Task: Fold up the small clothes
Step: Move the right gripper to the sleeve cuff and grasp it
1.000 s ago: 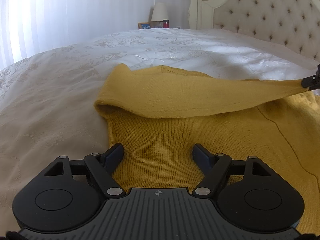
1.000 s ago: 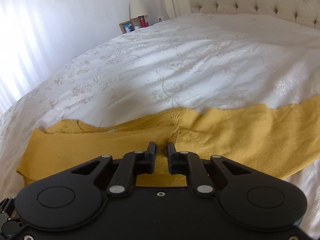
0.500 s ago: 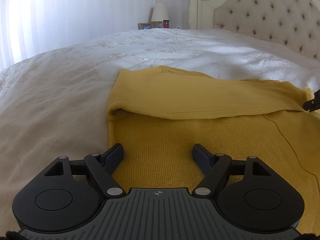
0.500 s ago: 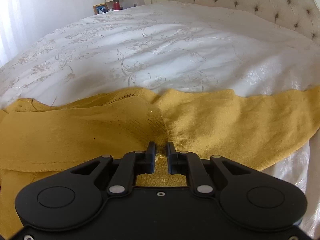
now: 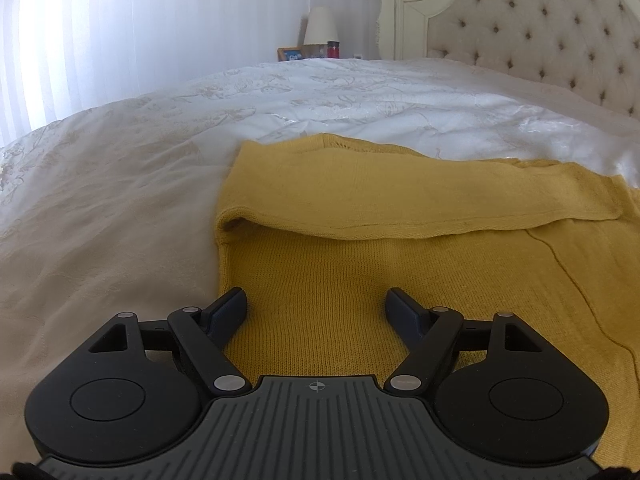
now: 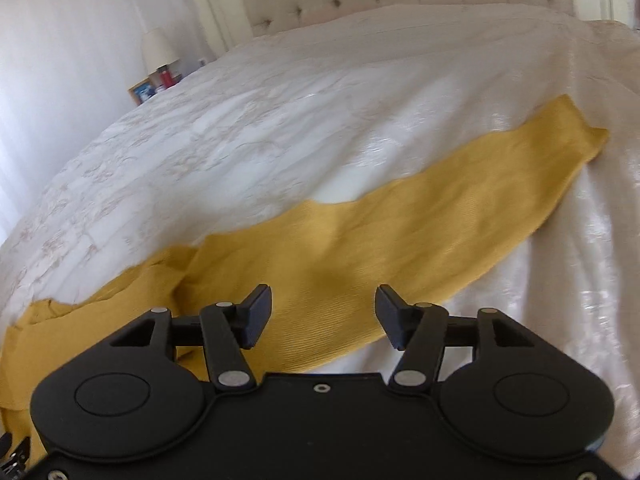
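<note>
A mustard-yellow knit sweater [image 5: 360, 280] lies flat on the white bedspread [image 5: 120, 200]. Its left sleeve [image 5: 400, 196] is folded across the body toward the right. My left gripper [image 5: 316, 308] hovers open over the sweater's lower left part, with nothing between its fingers. In the right wrist view the other sleeve [image 6: 460, 200] stretches out to the right over the bedspread [image 6: 280, 120]. My right gripper [image 6: 322, 312] is above that sleeve's inner end, its jaws opening, no cloth pinched between them.
A tufted cream headboard [image 5: 540, 32] stands at the far end of the bed. A nightstand holds a lamp [image 5: 320, 30], a picture frame [image 5: 290, 54] and a red jar [image 5: 333, 49]. White curtains [image 5: 100, 32] hang at the left.
My right gripper carried the left sleeve across the body, laid it down, let go, and swung right over the other sleeve. The left gripper stayed still.
</note>
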`<state>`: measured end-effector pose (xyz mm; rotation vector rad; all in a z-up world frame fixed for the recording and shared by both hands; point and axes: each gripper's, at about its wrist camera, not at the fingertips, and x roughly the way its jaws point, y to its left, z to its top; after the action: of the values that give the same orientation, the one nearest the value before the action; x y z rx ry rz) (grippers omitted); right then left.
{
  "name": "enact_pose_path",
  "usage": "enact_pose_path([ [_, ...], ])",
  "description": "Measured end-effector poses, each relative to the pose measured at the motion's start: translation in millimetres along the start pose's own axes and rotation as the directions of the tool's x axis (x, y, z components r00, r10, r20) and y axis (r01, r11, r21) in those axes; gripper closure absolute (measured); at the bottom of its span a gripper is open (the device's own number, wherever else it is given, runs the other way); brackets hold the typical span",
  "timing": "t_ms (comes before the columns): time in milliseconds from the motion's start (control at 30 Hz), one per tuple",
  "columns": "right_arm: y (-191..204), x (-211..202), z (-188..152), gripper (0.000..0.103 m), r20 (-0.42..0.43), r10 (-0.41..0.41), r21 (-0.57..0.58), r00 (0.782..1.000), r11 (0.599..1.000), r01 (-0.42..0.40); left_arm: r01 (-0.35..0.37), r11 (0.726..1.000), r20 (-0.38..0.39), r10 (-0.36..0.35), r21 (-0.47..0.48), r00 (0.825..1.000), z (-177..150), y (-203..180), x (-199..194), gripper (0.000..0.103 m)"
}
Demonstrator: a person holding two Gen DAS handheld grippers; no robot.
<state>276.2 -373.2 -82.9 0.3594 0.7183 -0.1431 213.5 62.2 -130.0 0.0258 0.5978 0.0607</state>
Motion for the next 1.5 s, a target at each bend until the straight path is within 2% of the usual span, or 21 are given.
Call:
enact_pose_path([
  [133,-49,0,8,0.037,0.012,-0.076,0.102,0.997,0.992,0.074,-0.016,1.000,-0.001,0.016,0.019,1.000,1,-3,-2,0.027],
  [200,-66,1,10,0.036,0.022,-0.114,0.116,0.993,0.987,0.111,-0.037,0.999,-0.019,0.037,0.025,0.999,5,-8,-10,0.027],
  [267,-80,1,10,0.035,0.031,-0.137,0.139,0.990,0.982,0.132,-0.047,0.999,-0.038,0.047,-0.012,0.998,12,-13,-21,0.028],
  [367,-101,2,14,0.035,0.042,-0.158,0.169,0.987,0.974,0.149,0.014,0.997,0.001,-0.014,-0.082,1.000,21,-24,-40,0.028],
  [567,-129,11,39,0.029,0.080,-0.205,0.167,0.975,0.967,0.190,0.159,0.987,0.046,-0.158,-0.019,0.986,40,-72,-45,0.027],
  [700,-149,20,60,0.029,0.099,-0.240,0.169,0.966,0.960,0.221,0.221,0.975,-0.001,-0.221,-0.033,0.975,48,-93,-28,0.027],
  [833,-174,29,76,0.029,0.098,-0.270,0.247,0.958,0.939,0.240,0.242,0.970,-0.042,-0.243,-0.037,0.969,50,-107,-13,0.027],
  [1033,-207,43,87,0.029,0.078,-0.225,0.380,0.971,0.907,0.180,0.230,0.970,-0.158,-0.240,-0.078,0.958,42,-104,9,0.028],
  [1100,-213,50,86,0.034,0.066,-0.209,0.415,0.976,0.895,0.163,0.225,0.972,-0.166,-0.233,-0.069,0.958,42,-101,8,0.028],
  [1167,-216,55,84,0.048,0.055,-0.193,0.435,0.980,0.888,0.150,0.226,0.973,-0.171,-0.231,-0.049,0.958,42,-99,7,0.028],
  [1200,-216,57,85,0.052,0.050,-0.190,0.442,0.981,0.885,0.149,0.227,0.973,-0.173,-0.231,-0.041,0.958,43,-98,7,0.028],
  [1267,-214,58,86,0.081,0.047,-0.180,0.446,0.983,0.884,0.141,0.224,0.974,-0.176,-0.226,-0.030,0.958,44,-95,4,0.028],
  [1300,-212,57,88,0.087,0.049,-0.181,0.441,0.982,0.886,0.142,0.221,0.975,-0.176,-0.223,-0.030,0.959,44,-92,3,0.028],
  [1400,-193,42,97,0.091,0.082,-0.199,0.375,0.977,0.914,0.154,0.216,0.975,-0.176,-0.220,-0.044,0.959,48,-81,-1,0.028],
  [1500,-166,18,109,0.092,0.135,-0.144,0.318,0.980,0.944,0.095,0.209,0.977,-0.173,-0.215,-0.050,0.961,50,-69,-6,0.028],
])
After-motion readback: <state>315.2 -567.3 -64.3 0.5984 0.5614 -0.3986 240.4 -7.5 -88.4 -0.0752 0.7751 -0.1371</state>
